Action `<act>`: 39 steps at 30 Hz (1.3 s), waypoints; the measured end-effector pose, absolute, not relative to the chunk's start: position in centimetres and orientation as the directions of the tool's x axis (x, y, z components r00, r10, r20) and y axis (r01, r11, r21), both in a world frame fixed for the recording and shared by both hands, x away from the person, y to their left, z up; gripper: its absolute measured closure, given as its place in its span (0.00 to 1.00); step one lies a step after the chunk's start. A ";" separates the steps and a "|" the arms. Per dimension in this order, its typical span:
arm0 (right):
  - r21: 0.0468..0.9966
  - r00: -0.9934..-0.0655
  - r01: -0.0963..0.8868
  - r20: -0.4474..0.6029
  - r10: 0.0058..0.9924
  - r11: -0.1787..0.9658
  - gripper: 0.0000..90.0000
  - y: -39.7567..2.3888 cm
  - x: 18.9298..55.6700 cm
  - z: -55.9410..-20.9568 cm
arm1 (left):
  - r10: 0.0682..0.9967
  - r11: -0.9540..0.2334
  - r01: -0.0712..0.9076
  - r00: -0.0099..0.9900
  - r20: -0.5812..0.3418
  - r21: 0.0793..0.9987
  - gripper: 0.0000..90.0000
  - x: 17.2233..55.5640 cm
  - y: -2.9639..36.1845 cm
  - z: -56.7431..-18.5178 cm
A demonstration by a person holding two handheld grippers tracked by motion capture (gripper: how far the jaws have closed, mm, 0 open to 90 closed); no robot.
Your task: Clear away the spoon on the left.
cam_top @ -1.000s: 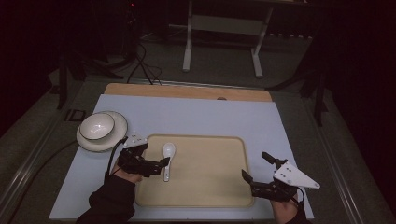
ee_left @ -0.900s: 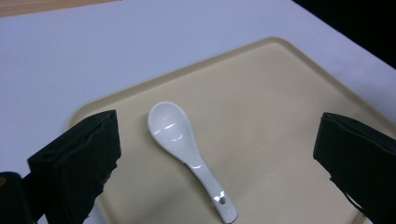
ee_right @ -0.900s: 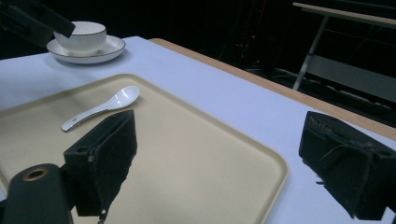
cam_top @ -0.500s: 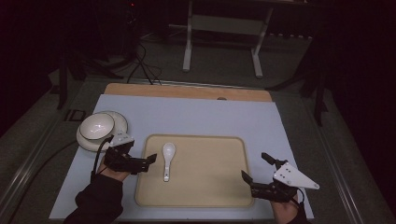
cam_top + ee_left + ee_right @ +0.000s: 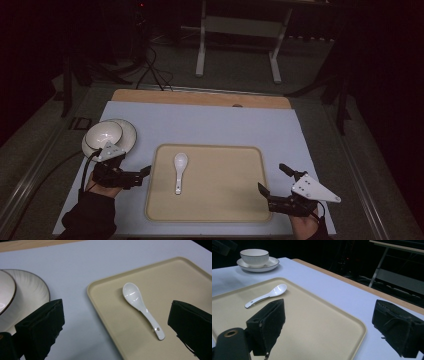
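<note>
A white spoon is seen lying flat on the beige tray, in the tray's left half, bowl end toward the far rim and handle toward the near rim; nothing is touching it. The tray is set on the light-blue tabletop, approx. at its near middle. The left tongs are held just outside the tray's left rim, over the tabletop, w/ jaws spread wide and nothing gripped betw. them; their tips are pointed toward the tray. In the left gripper view the spoon is framed betw. the two black jaws but well apart from both, and the tray's left rim is crossed by the line of sight. A white bowl is stacked on a saucer to the far left of the tray, just behind the left hand. The right tongs are held at the tray's near right corner, jaws likewise spread and empty, one jaw over the tray's edge and the other outside it. In the right gripper view the tray is seen stretching away, w/ the spoon near its far side and the bowl beyond it.
</note>
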State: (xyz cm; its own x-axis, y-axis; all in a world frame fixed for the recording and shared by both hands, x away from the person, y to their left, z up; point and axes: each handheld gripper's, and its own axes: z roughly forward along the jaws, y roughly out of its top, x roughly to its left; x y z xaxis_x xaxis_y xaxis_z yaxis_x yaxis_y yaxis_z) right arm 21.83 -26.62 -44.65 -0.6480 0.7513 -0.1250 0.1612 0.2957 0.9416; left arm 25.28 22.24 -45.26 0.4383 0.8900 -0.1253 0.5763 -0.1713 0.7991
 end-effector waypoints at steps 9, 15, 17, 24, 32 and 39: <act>0.941 -0.650 0.160 -0.128 0.749 0.299 0.13 -26.5 21.8 -44.7 | 0.915 -0.167 0.582 0.391 -0.095 0.796 0.02 24.8 23.4 -46.7; 0.940 -0.652 0.162 -0.127 0.748 0.300 0.13 -26.5 21.8 -44.6 | 0.916 -0.155 0.601 0.384 -0.113 0.784 0.02 24.7 23.4 -47.7; 0.940 -0.652 0.162 -0.128 0.747 0.302 0.13 -26.5 21.8 -44.7 | 0.918 -0.157 0.604 0.380 -0.110 0.781 0.02 24.7 23.5 -48.0; 0.939 -0.655 0.159 -0.131 0.744 0.305 0.13 -26.5 21.8 -44.7 | 0.923 -0.140 0.624 0.363 -0.126 0.769 0.02 24.6 24.0 -49.1; 0.939 -0.664 0.157 -0.130 0.736 0.307 0.13 -26.5 21.8 -44.7 | 0.926 -0.155 0.632 0.360 -0.111 0.759 0.02 24.4 24.0 -49.6; 0.940 -0.664 0.166 -0.117 0.739 0.298 0.13 -26.7 21.9 -44.7 | 0.918 -0.149 0.636 0.373 -0.132 0.757 0.02 24.5 23.8 -50.0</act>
